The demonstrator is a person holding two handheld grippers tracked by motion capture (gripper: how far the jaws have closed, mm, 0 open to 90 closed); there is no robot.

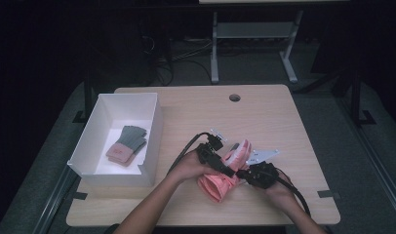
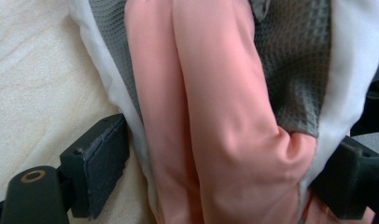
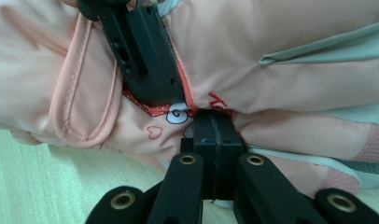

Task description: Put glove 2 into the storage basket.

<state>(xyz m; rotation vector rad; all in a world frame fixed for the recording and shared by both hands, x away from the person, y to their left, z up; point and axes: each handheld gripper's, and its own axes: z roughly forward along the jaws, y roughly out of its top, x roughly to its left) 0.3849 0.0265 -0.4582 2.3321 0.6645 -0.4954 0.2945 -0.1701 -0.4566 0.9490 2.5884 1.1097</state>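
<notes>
Pink glove point(image 1: 220, 181), one, bunched between two grippers on table. Left gripper point(image 1: 228, 171) spread wide, jaws flanking glove, pads not pressing. Right gripper point(image 3: 214, 140) clenched on glove fabric edge. Second glove point(image 1: 127, 145), grey-pink, lies in white box point(image 1: 152, 141), well left of both. Light wood table point(image 1: 269, 117), one round hole point(image 1: 234, 97); dark room, grey floor. Heart print on glove; no writing legible.

Left hand-held gripper point(image 1: 220, 163) gapes; right point(image 1: 247, 174) seemingly clamped.
</notes>
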